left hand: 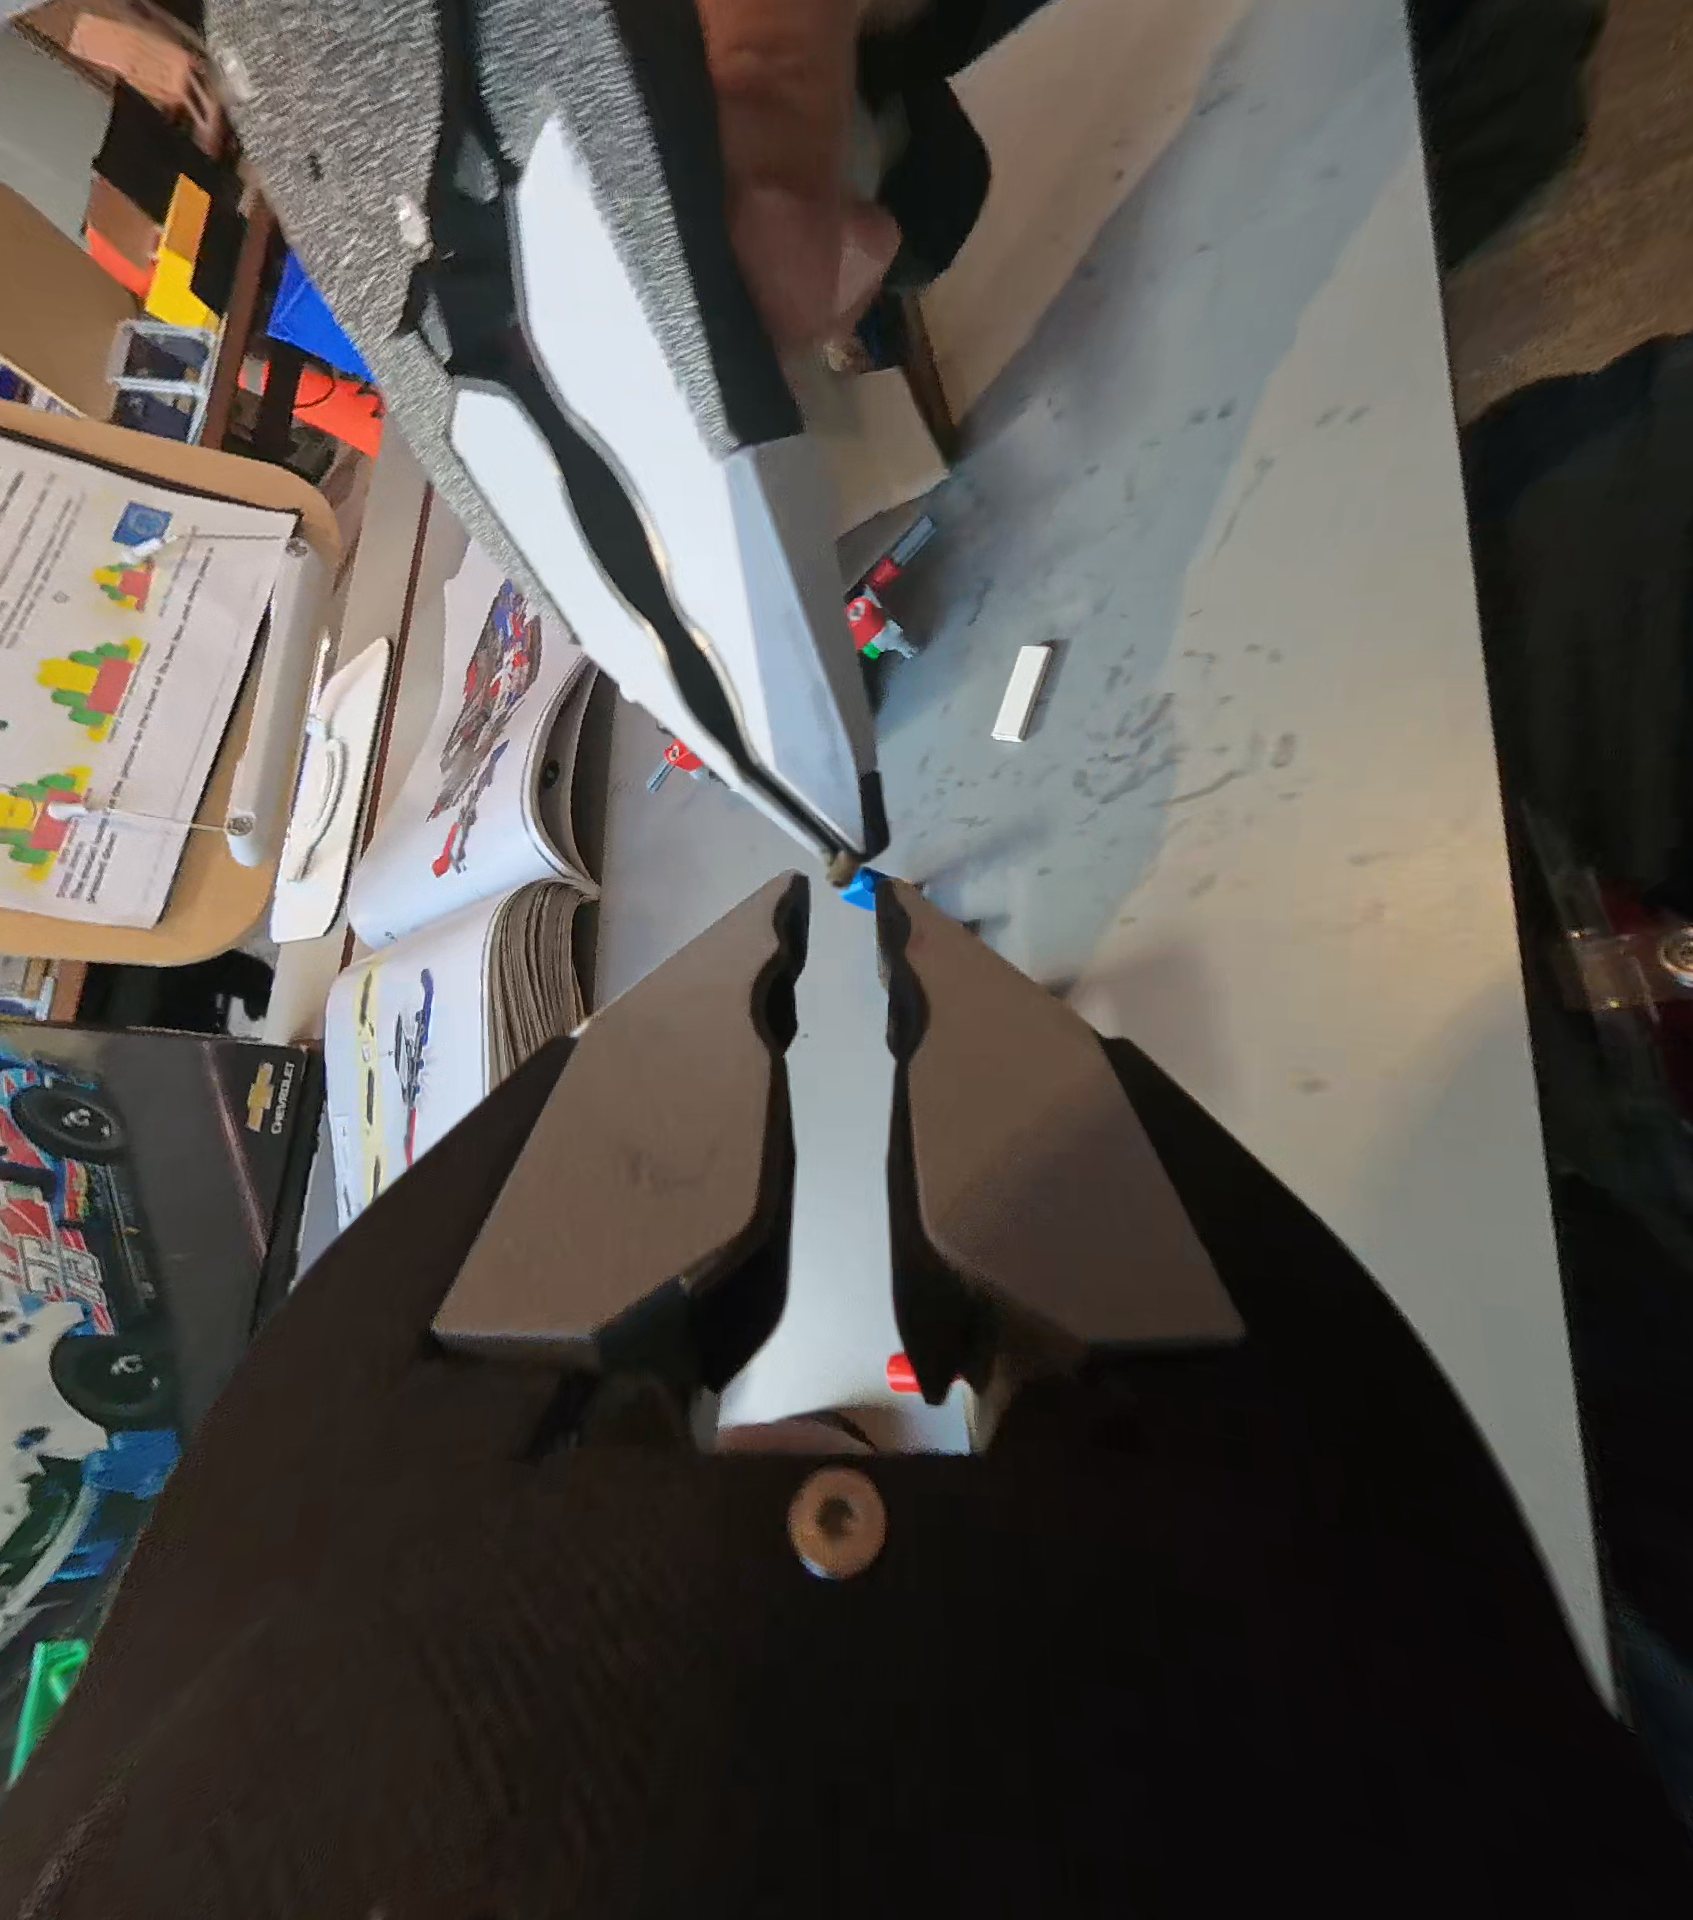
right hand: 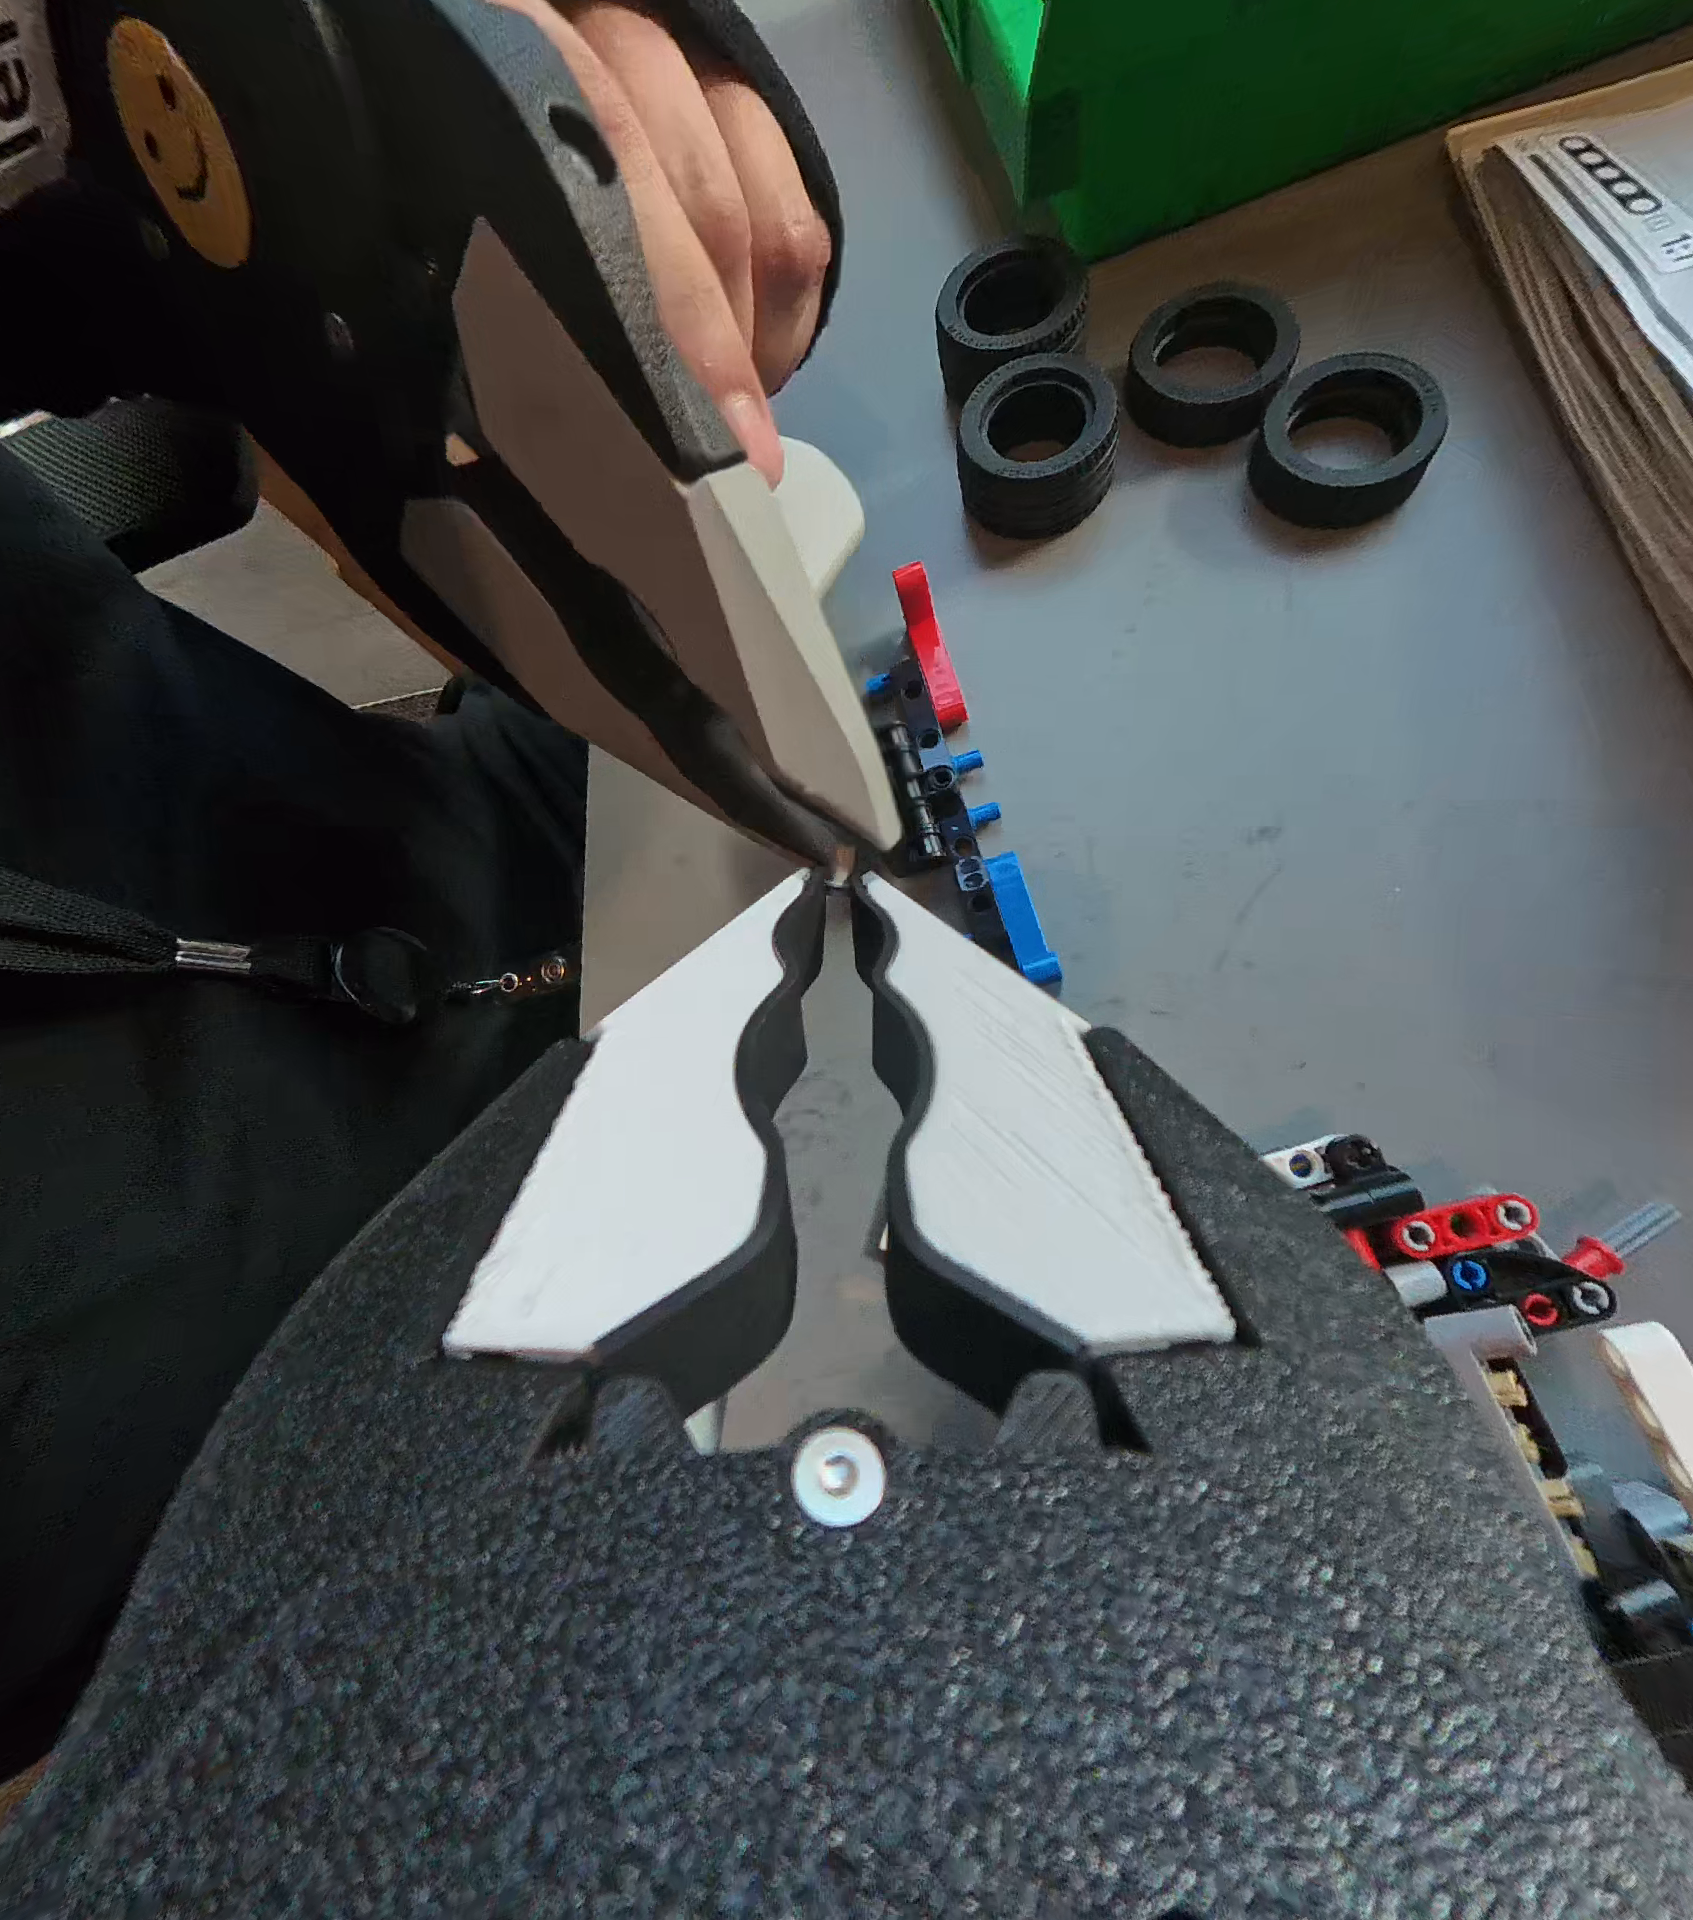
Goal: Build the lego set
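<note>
A small tan pin (left hand: 837, 868) (right hand: 840, 860) sits where the two grippers meet tip to tip above the table. My right gripper (right hand: 834, 881) is shut on it; it enters the left wrist view (left hand: 852, 847) from above. My left gripper (left hand: 844, 885) has its jaws a narrow gap apart, wider than the pin, with its tips at the pin's other end. It shows from the side in the right wrist view (right hand: 847, 842). Just behind the tips, a dark beam assembly (right hand: 935, 790) with blue pins, a red panel (right hand: 930, 655) and a blue panel (right hand: 1018, 914) lies on the table.
Several black tyres (right hand: 1039, 447) lie beyond the assembly, before a green box (right hand: 1289, 104). An open instruction book (right hand: 1652, 364) (left hand: 468, 727) lies beside them. A larger partial build (right hand: 1476, 1268) is at the right. A white bar (left hand: 1022, 691), the set's box (left hand: 42, 1247) and a clipboard (left hand: 42, 675) also show. My left and right fingertips are right by each other.
</note>
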A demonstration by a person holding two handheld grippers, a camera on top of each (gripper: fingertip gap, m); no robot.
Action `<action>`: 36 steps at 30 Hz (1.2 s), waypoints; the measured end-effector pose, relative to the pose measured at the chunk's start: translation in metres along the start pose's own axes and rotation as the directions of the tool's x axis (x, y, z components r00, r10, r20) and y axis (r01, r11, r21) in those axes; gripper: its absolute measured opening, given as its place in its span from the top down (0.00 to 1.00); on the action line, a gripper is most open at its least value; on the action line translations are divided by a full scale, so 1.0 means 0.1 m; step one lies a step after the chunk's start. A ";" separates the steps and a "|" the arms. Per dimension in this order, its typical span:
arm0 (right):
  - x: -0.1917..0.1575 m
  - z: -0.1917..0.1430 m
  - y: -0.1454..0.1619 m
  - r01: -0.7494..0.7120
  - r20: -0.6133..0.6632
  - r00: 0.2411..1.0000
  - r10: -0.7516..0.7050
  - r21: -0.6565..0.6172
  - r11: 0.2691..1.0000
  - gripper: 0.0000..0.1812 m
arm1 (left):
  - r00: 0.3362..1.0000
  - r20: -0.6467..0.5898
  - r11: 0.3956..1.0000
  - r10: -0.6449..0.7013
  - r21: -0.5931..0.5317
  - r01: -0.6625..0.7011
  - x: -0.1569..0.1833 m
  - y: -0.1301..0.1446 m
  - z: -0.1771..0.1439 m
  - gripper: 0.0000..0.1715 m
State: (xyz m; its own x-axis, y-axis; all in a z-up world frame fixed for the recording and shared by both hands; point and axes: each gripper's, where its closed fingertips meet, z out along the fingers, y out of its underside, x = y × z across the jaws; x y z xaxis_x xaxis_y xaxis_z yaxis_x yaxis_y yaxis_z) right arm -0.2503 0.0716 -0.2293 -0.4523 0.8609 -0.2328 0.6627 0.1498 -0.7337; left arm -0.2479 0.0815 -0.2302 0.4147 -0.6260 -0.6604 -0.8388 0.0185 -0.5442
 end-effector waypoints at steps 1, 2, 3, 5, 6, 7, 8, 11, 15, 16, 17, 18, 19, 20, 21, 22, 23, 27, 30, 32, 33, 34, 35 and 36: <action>0.00 0.01 0.01 -0.007 0.005 1.000 0.007 -0.003 1.000 0.98 | 1.000 0.009 1.000 0.024 -0.004 -0.024 0.01 0.00 0.01 0.95; -0.01 0.01 0.01 -0.014 0.013 1.000 0.014 -0.001 1.000 0.98 | 0.999 0.015 0.999 0.050 -0.008 -0.050 0.02 0.00 0.02 0.97; -0.02 0.02 0.00 -0.019 0.020 1.000 0.019 0.002 1.000 0.98 | 0.997 0.019 0.997 0.074 -0.020 -0.074 0.02 0.02 0.03 0.98; -0.03 0.04 0.01 -0.030 0.026 0.999 0.029 0.005 1.000 0.98 | 0.991 0.036 0.992 0.125 -0.036 -0.124 0.03 0.04 0.03 0.99; -0.02 0.05 0.01 -0.041 0.028 0.999 0.040 0.013 0.999 0.98 | 0.989 0.052 0.990 0.139 -0.045 -0.137 0.03 0.05 0.03 0.99; -0.01 0.05 0.00 -0.056 0.029 0.998 0.055 0.028 0.998 0.98 | 0.988 0.071 0.990 0.136 -0.050 -0.132 0.01 0.05 0.03 0.99; 0.00 0.04 -0.02 -0.072 0.032 0.997 0.070 0.046 0.996 0.98 | 0.990 0.087 0.993 0.115 -0.047 -0.111 0.00 0.06 0.03 0.99; 0.00 0.04 -0.03 -0.116 0.059 0.992 0.112 0.083 0.990 0.98 | 0.995 0.092 1.000 -0.025 -0.014 0.027 0.00 0.06 0.03 0.99; 0.00 0.10 0.01 -0.139 0.079 0.988 0.134 0.057 0.989 0.98 | 0.995 0.097 0.999 -0.011 -0.033 0.014 0.06 0.10 0.05 0.96; 0.01 0.11 0.01 -0.137 0.074 0.988 0.133 0.051 0.989 0.98 | 0.995 0.098 0.999 0.002 -0.042 0.002 0.08 0.11 0.05 0.95; 0.02 0.11 0.01 -0.136 0.070 0.989 0.133 0.046 0.990 0.98 | 0.995 0.100 0.999 0.014 -0.049 -0.009 0.08 0.12 0.05 0.94; 0.02 0.12 0.01 -0.134 0.066 0.989 0.131 0.042 0.990 0.98 | 0.994 0.106 0.998 0.025 -0.051 -0.020 0.08 0.12 0.06 0.93; 0.03 0.12 0.01 -0.133 0.064 0.989 0.130 0.039 0.990 0.98 | 0.993 0.115 0.998 0.035 -0.051 -0.029 0.08 0.13 0.06 0.93; 0.02 0.12 0.01 -0.133 0.064 0.989 0.131 0.034 0.991 0.98 | 0.992 0.121 0.998 0.042 -0.052 -0.036 0.08 0.13 0.06 0.95; 0.02 0.13 0.02 -0.136 0.068 0.989 0.134 0.027 0.990 0.98 | 0.990 0.129 0.998 0.050 -0.048 -0.044 0.07 0.12 0.05 0.97; 0.01 0.14 0.03 -0.142 0.072 0.988 0.140 0.019 0.990 0.98 | 0.989 0.136 0.998 0.058 -0.042 -0.053 0.07 0.11 0.05 0.97; 0.01 0.15 0.04 -0.144 0.071 0.987 0.142 0.015 0.990 0.98 | 0.988 0.145 0.997 0.060 -0.048 -0.053 0.06 0.11 0.05 0.95; 0.01 0.15 0.03 -0.159 0.076 0.985 0.157 0.019 0.987 0.98 | 0.985 0.153 0.996 0.086 -0.048 -0.079 0.09 0.11 0.05 0.95; 0.00 0.15 0.02 -0.176 0.092 0.981 0.173 0.024 0.984 0.98 | 0.978 0.167 0.992 0.124 -0.059 -0.116 0.09 0.12 0.03 0.99; 0.01 0.14 0.00 -0.169 0.077 0.983 0.166 0.045 0.985 0.98 | 0.985 0.165 0.999 0.046 -0.036 -0.041 0.06 0.11 0.03 0.99; 0.02 0.11 -0.04 -0.151 0.065 0.987 0.146 0.074 0.986 0.98 | 0.986 0.164 1.000 -0.026 -0.008 0.027 0.03 0.10 0.01 0.99; 0.01 0.08 -0.09 -0.119 0.050 0.992 0.113 0.116 0.986 0.98 | 0.981 0.157 0.993 -0.116 0.035 0.111 -0.01 0.07 -0.02 0.99; 0.00 0.03 -0.14 -0.083 0.032 0.996 0.079 0.160 0.984 0.98 | 0.965 0.133 0.972 -0.228 0.091 0.217 -0.05 0.02 -0.06 0.99; -0.02 -0.01 -0.18 -0.052 0.012 0.999 0.050 0.198 0.979 0.98 | 0.935 0.084 0.933 -0.345 0.144 0.331 -0.07 -0.02 -0.09 0.99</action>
State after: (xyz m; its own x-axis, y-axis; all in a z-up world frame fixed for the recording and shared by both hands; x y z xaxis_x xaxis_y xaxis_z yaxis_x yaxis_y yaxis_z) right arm -0.2608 0.0678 -0.2146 -0.4255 0.8614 -0.2773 0.5542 0.0058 -0.8324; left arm -0.2524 0.0788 -0.2199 0.7064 -0.5263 -0.4732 -0.5942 -0.0778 -0.8005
